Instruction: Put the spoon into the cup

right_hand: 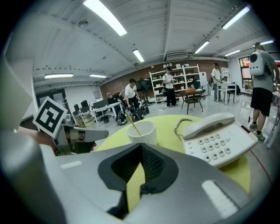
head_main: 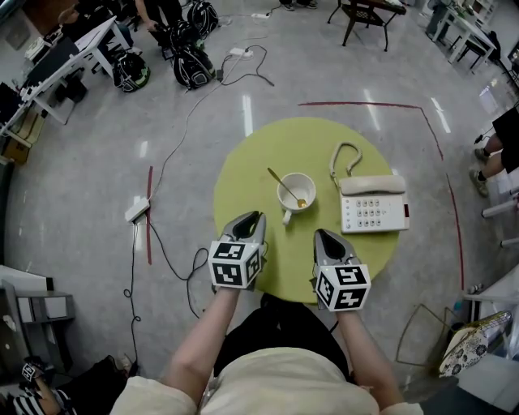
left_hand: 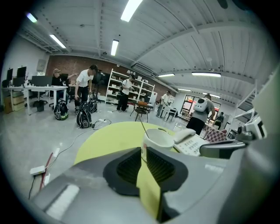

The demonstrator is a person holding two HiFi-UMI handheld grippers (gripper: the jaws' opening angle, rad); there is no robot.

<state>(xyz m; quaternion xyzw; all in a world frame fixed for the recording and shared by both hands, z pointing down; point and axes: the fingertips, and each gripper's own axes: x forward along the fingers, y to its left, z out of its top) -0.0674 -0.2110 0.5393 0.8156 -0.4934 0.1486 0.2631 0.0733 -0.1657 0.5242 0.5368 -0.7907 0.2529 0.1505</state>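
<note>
Head view: green table (head_main: 247, 174), grey floor (head_main: 81, 146)

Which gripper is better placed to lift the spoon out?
Left, probably. The spoon sits in the cup, its handle leaning out toward the side of the left gripper. The right gripper would have to reach across the cup.

One table (head_main: 243, 174) at frame centre carries one cup (head_main: 296, 193), one spoon (head_main: 285, 185) and one phone (head_main: 373, 207). Two grippers at lower centre: left gripper (head_main: 254, 216), right gripper (head_main: 323, 235). One chair (head_main: 366, 14) at the top edge.
</note>
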